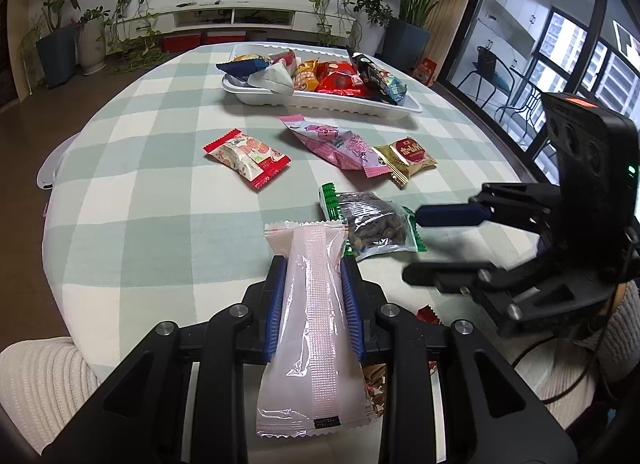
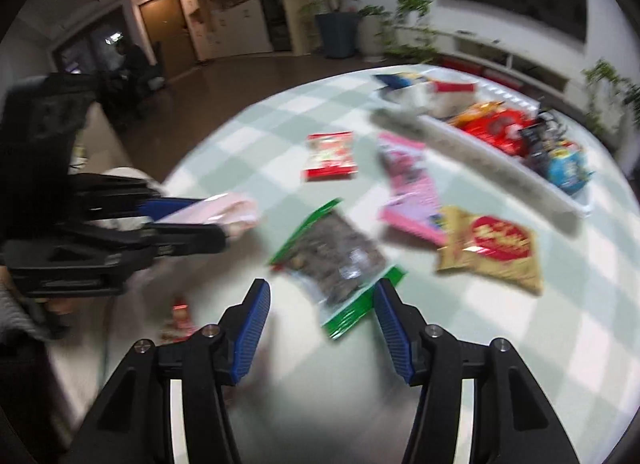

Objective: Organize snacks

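My left gripper [image 1: 314, 264] is shut on a pale pink snack packet [image 1: 312, 324] and holds it above the table's near edge; the packet also shows in the right wrist view [image 2: 224, 212]. My right gripper [image 2: 320, 292] is open and empty, just short of a green-edged bag of dark snacks [image 2: 336, 260], also in the left wrist view [image 1: 374, 224]. A white tray [image 1: 320, 98] with several snacks stands at the far side. Loose on the cloth lie a red-and-white packet [image 1: 246, 156], a pink bag [image 1: 340, 144] and a gold packet [image 1: 406, 156].
The round table has a green-and-white checked cloth [image 1: 160, 192]. A small red wrapper [image 2: 180, 316] lies near the front edge between the grippers. Potted plants [image 1: 56, 36] and a TV cabinet [image 1: 240, 18] stand behind. The right wrist view is motion-blurred.
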Demonstrator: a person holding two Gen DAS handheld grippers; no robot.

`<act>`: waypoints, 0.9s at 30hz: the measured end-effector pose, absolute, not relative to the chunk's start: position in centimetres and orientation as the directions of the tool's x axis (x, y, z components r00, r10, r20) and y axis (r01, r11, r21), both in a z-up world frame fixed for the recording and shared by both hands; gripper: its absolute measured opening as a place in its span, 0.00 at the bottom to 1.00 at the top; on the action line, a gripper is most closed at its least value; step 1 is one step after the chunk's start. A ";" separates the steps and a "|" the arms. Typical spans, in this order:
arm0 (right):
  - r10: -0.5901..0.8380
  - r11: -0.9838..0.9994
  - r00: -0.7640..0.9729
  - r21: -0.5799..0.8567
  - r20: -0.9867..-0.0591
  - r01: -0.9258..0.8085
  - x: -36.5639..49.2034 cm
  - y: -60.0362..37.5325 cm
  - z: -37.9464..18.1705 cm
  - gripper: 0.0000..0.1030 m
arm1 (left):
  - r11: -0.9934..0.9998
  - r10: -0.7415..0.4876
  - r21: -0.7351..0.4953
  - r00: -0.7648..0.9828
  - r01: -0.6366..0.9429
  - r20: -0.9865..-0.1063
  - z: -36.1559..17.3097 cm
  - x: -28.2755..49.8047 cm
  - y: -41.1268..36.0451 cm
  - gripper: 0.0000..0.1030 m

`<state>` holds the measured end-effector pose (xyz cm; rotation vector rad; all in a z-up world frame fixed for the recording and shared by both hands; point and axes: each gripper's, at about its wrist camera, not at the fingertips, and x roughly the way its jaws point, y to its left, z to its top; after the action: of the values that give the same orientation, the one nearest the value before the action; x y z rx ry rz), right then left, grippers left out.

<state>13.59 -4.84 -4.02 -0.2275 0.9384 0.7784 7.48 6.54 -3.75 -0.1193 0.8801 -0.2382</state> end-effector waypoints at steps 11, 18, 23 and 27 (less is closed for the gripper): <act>0.434 0.674 0.412 -0.015 -0.801 -0.738 14.3 -4.1 -3.8 0.62 | 0.966 -0.259 -0.205 0.614 0.158 -0.746 -3.7 7.5 6.7 0.26; 0.405 0.610 0.373 -0.057 -0.835 -0.790 16.2 -2.2 -4.9 0.62 | 0.966 -0.259 -0.208 0.610 0.155 -0.749 -3.7 7.7 6.8 0.26; 0.379 0.570 0.333 -0.066 -0.863 -0.819 16.9 -1.1 -5.9 0.62 | 0.965 -0.261 -0.210 0.605 0.156 -0.752 -3.8 8.0 6.8 0.26; 0.395 0.557 0.311 -0.044 -0.865 -0.830 16.6 -0.9 -6.1 0.45 | 0.965 -0.260 -0.212 0.600 0.152 -0.756 -4.1 8.2 6.9 0.26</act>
<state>16.63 -0.90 -6.14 -0.5463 0.9365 0.8633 8.20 6.87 -4.05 -0.1304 0.8961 -0.2398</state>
